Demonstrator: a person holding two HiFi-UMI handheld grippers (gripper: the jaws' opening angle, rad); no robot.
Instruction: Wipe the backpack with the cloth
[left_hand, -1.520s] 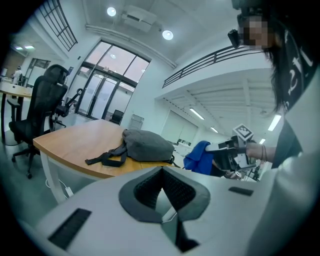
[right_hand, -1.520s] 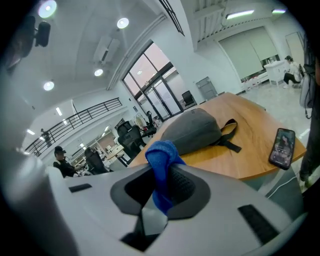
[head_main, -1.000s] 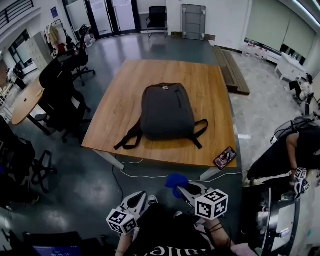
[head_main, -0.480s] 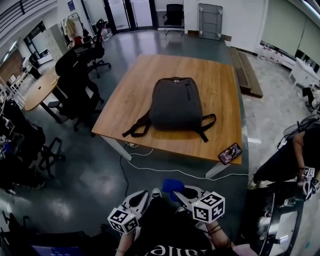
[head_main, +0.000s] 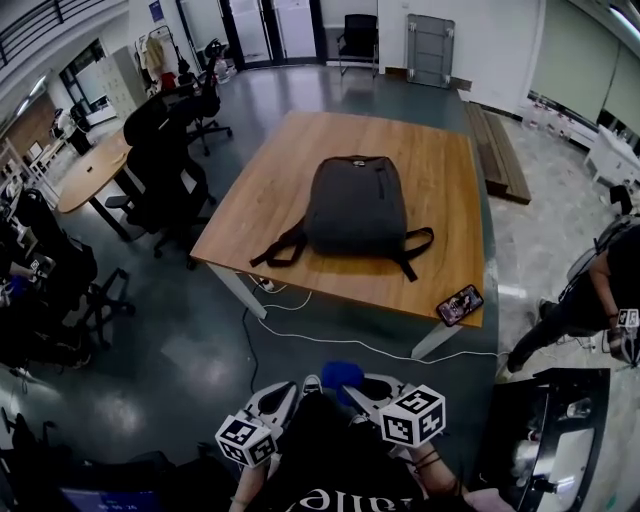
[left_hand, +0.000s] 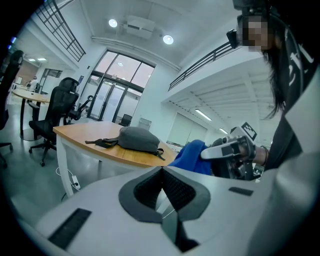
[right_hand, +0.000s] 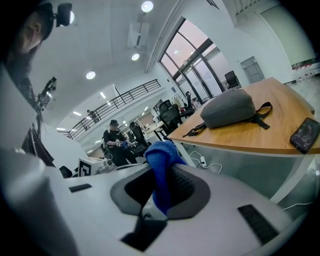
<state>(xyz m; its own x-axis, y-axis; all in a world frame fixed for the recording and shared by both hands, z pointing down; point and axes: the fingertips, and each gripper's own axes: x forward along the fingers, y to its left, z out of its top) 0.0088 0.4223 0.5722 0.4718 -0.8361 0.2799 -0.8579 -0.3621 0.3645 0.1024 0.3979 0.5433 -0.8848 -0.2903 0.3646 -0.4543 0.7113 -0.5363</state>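
Observation:
A grey backpack (head_main: 356, 205) lies flat on the wooden table (head_main: 440, 170), its black straps trailing toward the near edge; it also shows as backpack (left_hand: 137, 138) and backpack (right_hand: 229, 108). My right gripper (head_main: 352, 381) is shut on a blue cloth (right_hand: 161, 165), which bunches up above the jaws; the cloth (head_main: 341, 373) sits well short of the table, above the floor. My left gripper (head_main: 277, 398) is beside it, its jaws closed together with nothing between them. Both grippers are held close to my body.
A phone (head_main: 459, 304) lies at the table's near right corner. White cables (head_main: 330, 338) run over the floor under the near edge. Black office chairs (head_main: 165, 150) and a round table (head_main: 90, 175) stand at the left. A person (head_main: 600, 290) bends at the right.
The view has shifted, so the table and backpack sit a little farther up and right. Both grippers stay low near my body, the cloth still clamped in the right one.

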